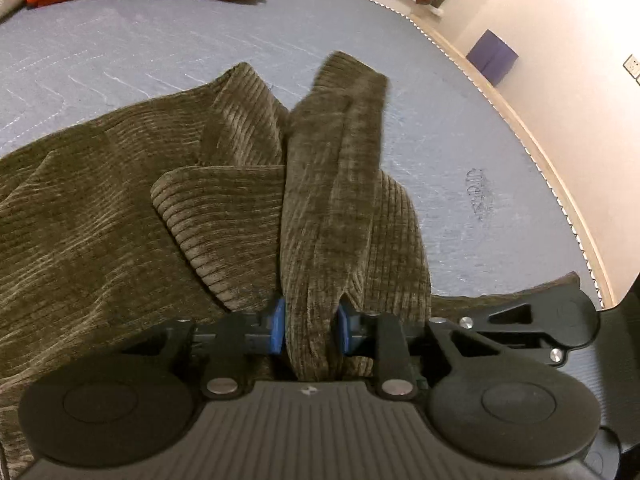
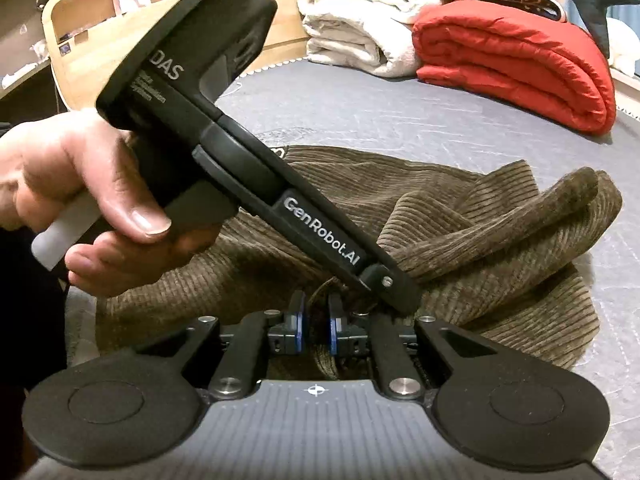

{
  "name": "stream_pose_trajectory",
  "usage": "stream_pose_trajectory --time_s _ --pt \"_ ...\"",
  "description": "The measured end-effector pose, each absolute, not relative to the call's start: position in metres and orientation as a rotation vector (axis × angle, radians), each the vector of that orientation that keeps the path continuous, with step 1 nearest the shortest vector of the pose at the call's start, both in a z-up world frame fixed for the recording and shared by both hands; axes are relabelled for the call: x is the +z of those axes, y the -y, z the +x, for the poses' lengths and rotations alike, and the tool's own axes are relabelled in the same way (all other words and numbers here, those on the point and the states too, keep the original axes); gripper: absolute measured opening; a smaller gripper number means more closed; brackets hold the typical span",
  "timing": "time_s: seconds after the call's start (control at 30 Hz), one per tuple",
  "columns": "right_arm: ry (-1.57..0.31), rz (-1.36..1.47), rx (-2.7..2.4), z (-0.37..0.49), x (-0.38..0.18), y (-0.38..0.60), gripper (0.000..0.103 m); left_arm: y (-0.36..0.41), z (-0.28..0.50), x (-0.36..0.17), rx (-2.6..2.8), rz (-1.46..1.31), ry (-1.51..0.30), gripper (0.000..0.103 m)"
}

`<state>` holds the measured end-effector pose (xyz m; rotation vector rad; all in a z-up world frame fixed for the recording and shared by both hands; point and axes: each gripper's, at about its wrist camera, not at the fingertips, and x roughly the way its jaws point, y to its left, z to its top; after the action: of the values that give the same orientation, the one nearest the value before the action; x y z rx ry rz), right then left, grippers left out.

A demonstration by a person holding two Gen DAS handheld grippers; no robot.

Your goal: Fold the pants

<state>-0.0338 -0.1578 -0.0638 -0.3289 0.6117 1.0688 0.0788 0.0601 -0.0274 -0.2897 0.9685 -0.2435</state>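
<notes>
Both the left gripper [image 1: 310,330] and right gripper [image 2: 316,330] pinch the pants [image 1: 100,220] (still bunched); next, lift and spread flat.

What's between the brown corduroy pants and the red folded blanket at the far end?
Only bare grey-blue mat: nothing lies between the pants and the red blanket. The right wrist view shows it best; the left wrist view shows the same.
</notes>
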Motion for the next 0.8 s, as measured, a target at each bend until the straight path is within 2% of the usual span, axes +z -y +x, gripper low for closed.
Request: stream_pose_trajectory --time_s 0.17,0.3,0.37,0.4,0.43,0.47,0.63,0.8 --pt "-0.607 -0.328 1.072 -0.033 -0.062 0.156 0.012 -0.064 0.077 -0.027 -0.246 -0.325 -0.959 0.028" --pt "-0.615 -0.32 1.069 -0.03 -0.063 0.159 0.012 -0.072 0.077 -0.028 -0.237 -0.356 -0.947 0.046" --pt "-0.623 -0.32 1.07 -0.03 -0.065 0.16 0.012 -0.072 0.079 -0.029 -0.231 -0.355 -0.942 0.046" --pt "-0.628 -0.318 1.071 -0.029 -0.065 0.16 0.012 -0.072 0.08 -0.029 -0.234 -0.357 -0.943 0.045" --pt "-0.638 -0.315 1.071 -0.028 -0.065 0.161 0.013 -0.07 0.081 -0.029 -0.237 -0.352 -0.941 0.032" --pt "-0.652 -0.314 1.075 -0.027 -0.064 0.162 0.015 -0.068 0.08 -0.027 -0.24 -0.34 -0.929 0.025" --pt "-0.714 -0.167 1.179 -0.011 -0.04 0.198 0.017 -0.068 0.074 -0.013 -0.248 -0.347 -0.86 0.02" --pt "-0.591 0.139 1.114 0.013 -0.008 0.258 0.027 -0.064 0.068 -0.002 -0.289 -0.349 -0.789 0.016"
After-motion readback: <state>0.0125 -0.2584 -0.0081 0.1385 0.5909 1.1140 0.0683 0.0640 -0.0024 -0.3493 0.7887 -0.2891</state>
